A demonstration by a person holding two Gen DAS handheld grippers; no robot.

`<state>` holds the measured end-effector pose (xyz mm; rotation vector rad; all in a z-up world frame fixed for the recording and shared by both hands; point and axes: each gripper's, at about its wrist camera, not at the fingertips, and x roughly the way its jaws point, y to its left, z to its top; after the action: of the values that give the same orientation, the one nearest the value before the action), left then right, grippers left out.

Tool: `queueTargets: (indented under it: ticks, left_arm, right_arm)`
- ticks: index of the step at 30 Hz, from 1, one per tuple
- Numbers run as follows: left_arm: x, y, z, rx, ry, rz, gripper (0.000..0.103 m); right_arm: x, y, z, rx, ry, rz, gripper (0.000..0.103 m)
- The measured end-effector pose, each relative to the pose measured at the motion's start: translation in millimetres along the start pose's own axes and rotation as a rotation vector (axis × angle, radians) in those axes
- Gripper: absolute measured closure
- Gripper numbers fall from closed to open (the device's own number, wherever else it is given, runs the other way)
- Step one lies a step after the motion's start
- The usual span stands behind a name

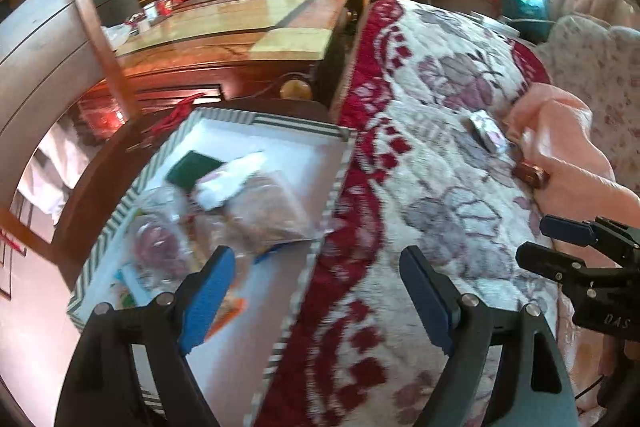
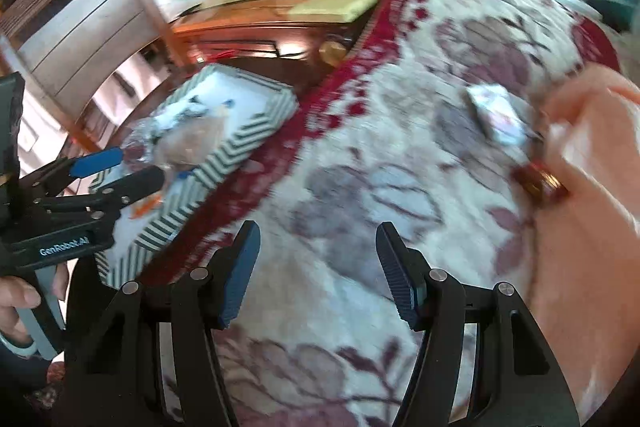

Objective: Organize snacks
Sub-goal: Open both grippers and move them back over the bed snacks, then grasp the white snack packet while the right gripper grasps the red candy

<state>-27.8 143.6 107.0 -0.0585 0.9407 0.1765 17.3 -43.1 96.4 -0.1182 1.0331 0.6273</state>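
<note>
A striped box (image 1: 340, 183) with a white floor holds several wrapped snacks (image 1: 260, 211) and a dark green packet (image 1: 192, 165); it also shows in the right wrist view (image 2: 224, 155). It stands at the left edge of a red and white floral blanket (image 1: 440, 155). A silver wrapped snack (image 1: 486, 133) and a small brown one (image 1: 530, 175) lie on the blanket by a pink cloth (image 1: 568, 147); both show in the right wrist view (image 2: 500, 115) (image 2: 542, 183). My left gripper (image 1: 316, 291) is open and empty over the box edge. My right gripper (image 2: 318, 271) is open and empty above the blanket.
A wooden cabinet (image 1: 240, 27) with a glossy top, photo frames and jars stands behind the box. A wooden chair back (image 1: 92, 15) rises at the left. More cushions and cloths (image 1: 592, 51) pile at the right.
</note>
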Motion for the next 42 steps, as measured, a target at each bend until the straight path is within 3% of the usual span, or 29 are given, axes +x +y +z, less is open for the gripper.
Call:
queueTargets:
  ticks: [14, 22, 30, 38, 42]
  left_arm:
    - [15.7, -70.4, 11.1, 0.085, 0.030, -0.064, 0.017]
    - [30.0, -92.6, 20.7, 0.101, 0.056, -0.087, 0.017]
    - [47.8, -108.3, 29.7, 0.118, 0.088, -0.096, 0.017]
    - [69.0, -111.3, 44.9, 0.109, 0.116, -0.094, 0.017]
    - [78.2, -115.9, 51.0, 0.120, 0.128, -0.092, 0.017]
  right_arm:
    - [-26.1, -101.1, -33.4, 0.194, -0.009, -0.117, 0.041]
    - [-18.9, -133.1, -34.5, 0.238, 0.001, -0.149, 0.039]
    - [5.7, -170.1, 6.0, 0.167, 0.027, -0.206, 0.039]
    - [51.6, -178.4, 50.2, -0.024, 0.154, -0.217, 0.039]
    - [78.0, -189.4, 60.6, -0.052, 0.234, -0.216, 0.040]
